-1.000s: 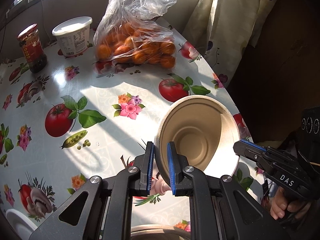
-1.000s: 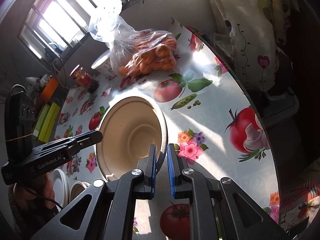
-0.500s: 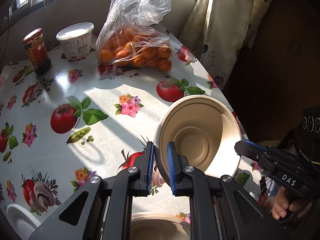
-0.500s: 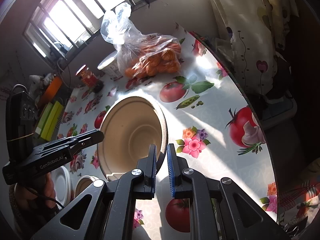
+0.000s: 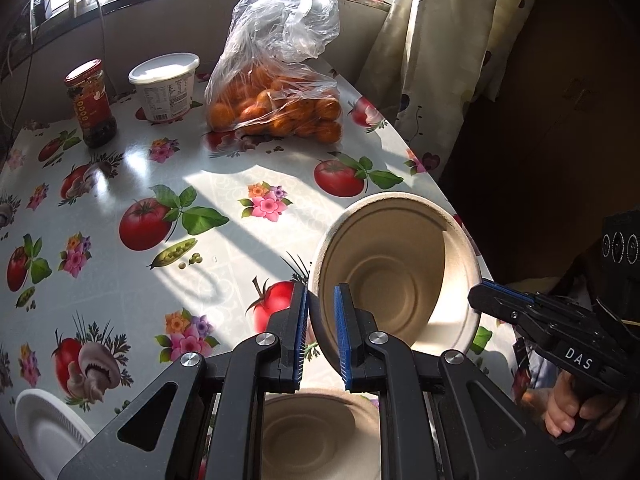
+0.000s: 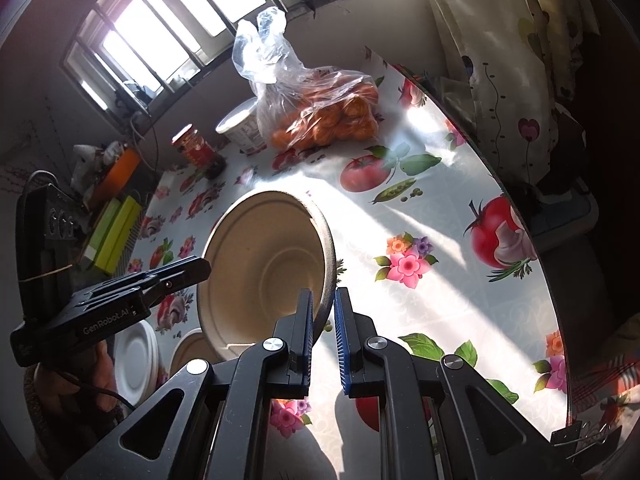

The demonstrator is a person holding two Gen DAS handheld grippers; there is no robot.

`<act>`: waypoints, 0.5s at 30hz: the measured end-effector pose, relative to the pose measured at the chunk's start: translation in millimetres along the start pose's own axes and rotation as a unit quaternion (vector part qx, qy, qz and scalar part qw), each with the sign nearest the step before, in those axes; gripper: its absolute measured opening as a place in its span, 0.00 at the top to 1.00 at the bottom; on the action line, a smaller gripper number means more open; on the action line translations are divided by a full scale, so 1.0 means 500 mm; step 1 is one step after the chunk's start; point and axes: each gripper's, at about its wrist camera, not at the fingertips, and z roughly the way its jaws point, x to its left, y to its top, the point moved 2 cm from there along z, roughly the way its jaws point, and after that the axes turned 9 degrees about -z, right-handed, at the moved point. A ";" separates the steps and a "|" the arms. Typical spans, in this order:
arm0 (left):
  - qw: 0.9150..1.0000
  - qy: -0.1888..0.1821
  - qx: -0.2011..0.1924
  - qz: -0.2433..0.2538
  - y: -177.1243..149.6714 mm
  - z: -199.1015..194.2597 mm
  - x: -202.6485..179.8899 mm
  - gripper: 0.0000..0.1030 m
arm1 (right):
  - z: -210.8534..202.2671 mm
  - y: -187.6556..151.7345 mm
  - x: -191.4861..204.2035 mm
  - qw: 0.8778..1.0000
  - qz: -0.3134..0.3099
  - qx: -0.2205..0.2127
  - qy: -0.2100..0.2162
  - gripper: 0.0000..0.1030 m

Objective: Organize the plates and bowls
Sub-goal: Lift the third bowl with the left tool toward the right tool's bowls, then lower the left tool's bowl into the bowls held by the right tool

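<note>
A beige paper bowl [image 5: 400, 276] is held tilted above the table, gripped on opposite rims by both grippers. My left gripper [image 5: 321, 336] is shut on its left rim. My right gripper [image 6: 322, 336] is shut on its right rim; the bowl shows in the right wrist view [image 6: 268, 272]. A second beige bowl [image 5: 320, 436] sits on the table directly below the held one, also showing in the right wrist view [image 6: 188, 354]. White paper plates [image 5: 44, 432] lie stacked at the table's near left, also showing in the right wrist view [image 6: 134, 354].
On the round table with fruit-print cloth [image 5: 160, 184], a plastic bag of oranges [image 5: 276, 108], a white tub [image 5: 166, 86] and a red-lidded jar [image 5: 92, 104] stand at the back. The table edge [image 5: 436, 184] and a curtain [image 5: 440, 52] are at right.
Both grippers have lifted and drawn back with the bowl held between them. The second bowl below has come further into view.
</note>
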 end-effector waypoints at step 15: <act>1.000 -0.003 -0.011 -0.011 -0.050 -0.047 0.033 0.86 | -0.013 -0.048 0.051 1.000 -0.008 0.002 0.016 0.89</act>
